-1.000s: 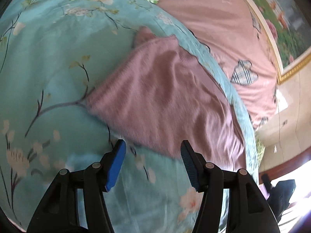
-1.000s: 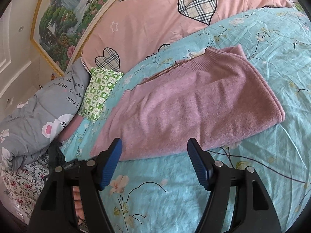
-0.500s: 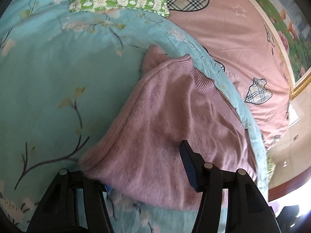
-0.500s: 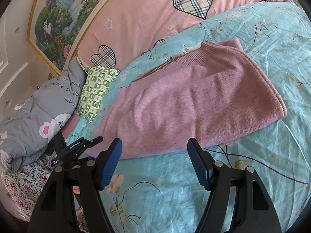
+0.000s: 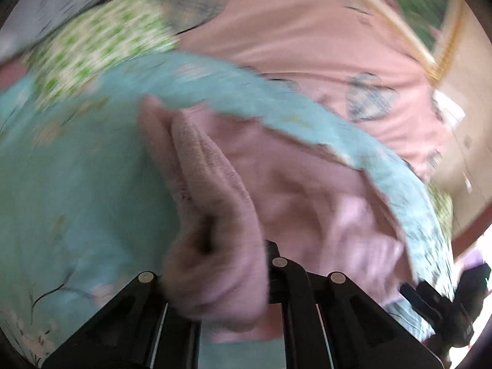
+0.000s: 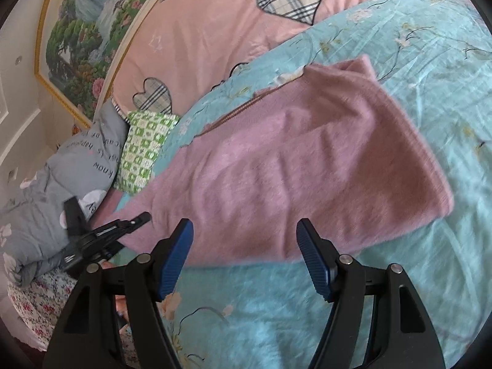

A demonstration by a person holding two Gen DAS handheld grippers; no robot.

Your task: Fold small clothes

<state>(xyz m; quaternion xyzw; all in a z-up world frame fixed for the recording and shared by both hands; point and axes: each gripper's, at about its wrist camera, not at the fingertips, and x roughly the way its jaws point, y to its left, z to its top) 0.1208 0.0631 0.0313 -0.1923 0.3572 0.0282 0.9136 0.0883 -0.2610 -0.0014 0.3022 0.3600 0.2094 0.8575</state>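
- Pink knit, soft and fuzzy: the small sweater [image 6: 295, 172] lies spread on the turquoise floral bedsheet [image 6: 430, 46], with one end bunched up in the left gripper [image 5: 215, 276].
- In the left wrist view the fabric fills the gap between the two black arms and hides the blue pads; the jaws look pinched on a thick wad of the sweater's edge, several layers deep, and the view is smeared with motion.
- The right gripper [image 6: 246, 258] hovers just short of the sweater's near long edge, jaws spread wide with nothing between them, blue pads [image 6: 176, 259] clear of the cloth.
- The step in hand appears to be the fold itself: carrying the pinched end over the body of the garment.
- To do it well, the left gripper should hold its pinch firm and carry the end low and level, so the knit lays down in one flat layer rather than a roll.
- The right gripper would likely help most by catching the matching corner on the near edge, so that both corners travel together and the fold line runs straight.
- Loose knit stretches and clings; a slow pull probably avoids dragging the lower layer and rucking the sheet.
- A pink quilt [image 6: 215, 30] with plaid hearts and a green checked pillow [image 6: 144, 150] lie beyond, well apart from the fold.
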